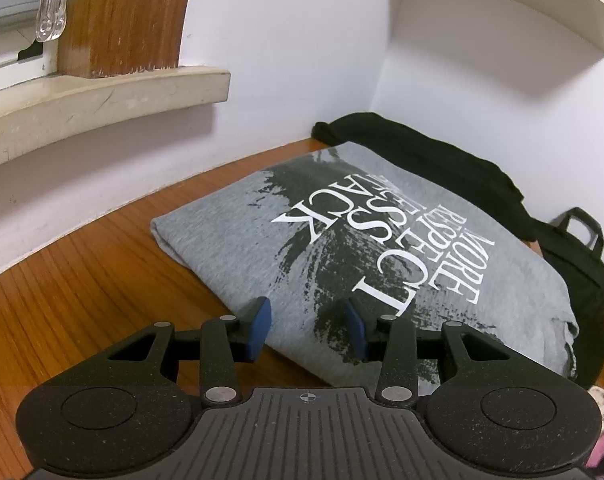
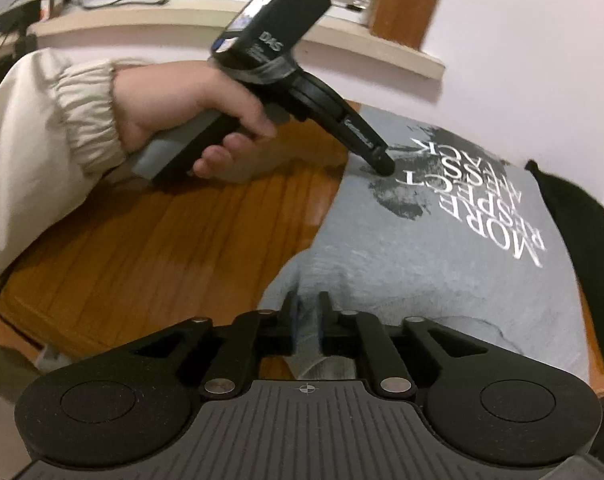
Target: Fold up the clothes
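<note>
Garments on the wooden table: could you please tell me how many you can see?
2. The grey printed T-shirt lies folded in the middle of the table; a black garment lies behind it along the wall. Others may be hidden beneath them.

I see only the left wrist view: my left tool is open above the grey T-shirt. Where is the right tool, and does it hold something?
Observer: The right tool is at the near edge of the grey T-shirt, shut on a raised fold of its fabric.
Operator: Thank you. Does my left tool touch the shirt, or is it above it?
Observer: In the right wrist view the tips of the left tool appear to press down on the dark print of the shirt, close to the edge that faces the hand holding it.
</note>
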Tool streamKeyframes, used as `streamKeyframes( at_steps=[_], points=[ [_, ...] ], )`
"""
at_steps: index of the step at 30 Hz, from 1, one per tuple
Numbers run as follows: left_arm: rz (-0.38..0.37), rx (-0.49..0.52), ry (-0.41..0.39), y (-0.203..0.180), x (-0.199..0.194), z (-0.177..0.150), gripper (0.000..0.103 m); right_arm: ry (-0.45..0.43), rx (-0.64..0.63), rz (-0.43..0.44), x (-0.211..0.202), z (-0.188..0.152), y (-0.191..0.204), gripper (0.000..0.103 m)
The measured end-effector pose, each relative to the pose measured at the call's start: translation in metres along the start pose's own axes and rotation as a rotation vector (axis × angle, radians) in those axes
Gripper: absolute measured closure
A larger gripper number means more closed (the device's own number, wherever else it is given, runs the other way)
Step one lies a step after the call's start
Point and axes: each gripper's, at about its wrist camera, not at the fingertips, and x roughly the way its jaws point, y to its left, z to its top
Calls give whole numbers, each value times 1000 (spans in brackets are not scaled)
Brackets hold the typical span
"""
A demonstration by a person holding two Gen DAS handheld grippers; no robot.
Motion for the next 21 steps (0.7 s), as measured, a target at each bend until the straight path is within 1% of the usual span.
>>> streamKeyframes(
  at_steps=[3,5,8,10,11,12,13,14,17,21],
  points=[
    [3,1,0,-1,0,0,58,-12,16,-12,0,-2,2,66],
    [4,3,0,-1,0,0,58,-18,43,0,1,-3,1,63],
    [4,6,0,-1,0,0,58,-10,71,16,5,-5,2,63],
    [5,8,0,-1,1,0,58,-6,68,12,9,-6,4,63],
    [5,9,-1,-1,1,0,58,-4,63,8,11,-7,5,65],
    [7,9,-1,-1,1,0,58,-1,62,9,11,-7,4,69],
    [7,9,-1,-1,1,0,58,2,54,8,10,-6,4,80],
    [8,10,-1,-1,1,0,58,3,31,2,7,-6,5,94],
    [8,14,0,-2,1,0,58,-5,-46,-23,-8,-4,7,97],
    [10,21,1,-3,1,0,58,-5,-179,-64,-34,-2,15,100]
  ],
)
